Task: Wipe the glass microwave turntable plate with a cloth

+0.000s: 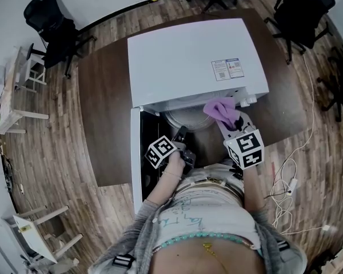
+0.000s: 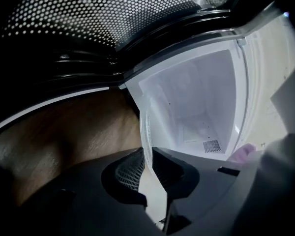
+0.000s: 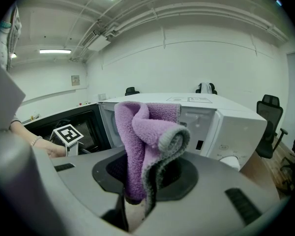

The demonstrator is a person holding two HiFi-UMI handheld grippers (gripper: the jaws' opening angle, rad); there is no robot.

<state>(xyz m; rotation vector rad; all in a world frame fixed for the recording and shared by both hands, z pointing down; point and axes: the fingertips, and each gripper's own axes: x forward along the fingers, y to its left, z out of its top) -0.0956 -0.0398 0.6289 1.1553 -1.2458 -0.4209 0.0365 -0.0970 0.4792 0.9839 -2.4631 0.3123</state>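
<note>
The clear glass turntable plate [image 2: 146,132] stands on edge between the jaws of my left gripper [image 2: 148,166], which is shut on its rim. In the head view the plate [image 1: 183,119] sticks out of the microwave's mouth, with the left gripper [image 1: 182,135] at its near edge. My right gripper [image 3: 137,191] is shut on a folded purple cloth [image 3: 142,136] with a grey hem, held up in the air. In the head view the cloth [image 1: 220,108] hangs just right of the plate, not clearly touching it.
The white microwave [image 1: 194,61] sits on a brown table [image 1: 106,124], its door [image 1: 136,153] swung open toward me on the left. Its white cavity [image 2: 196,107] lies behind the plate, the door's perforated screen [image 2: 113,9] above. Office chairs [image 1: 51,27] stand around the room.
</note>
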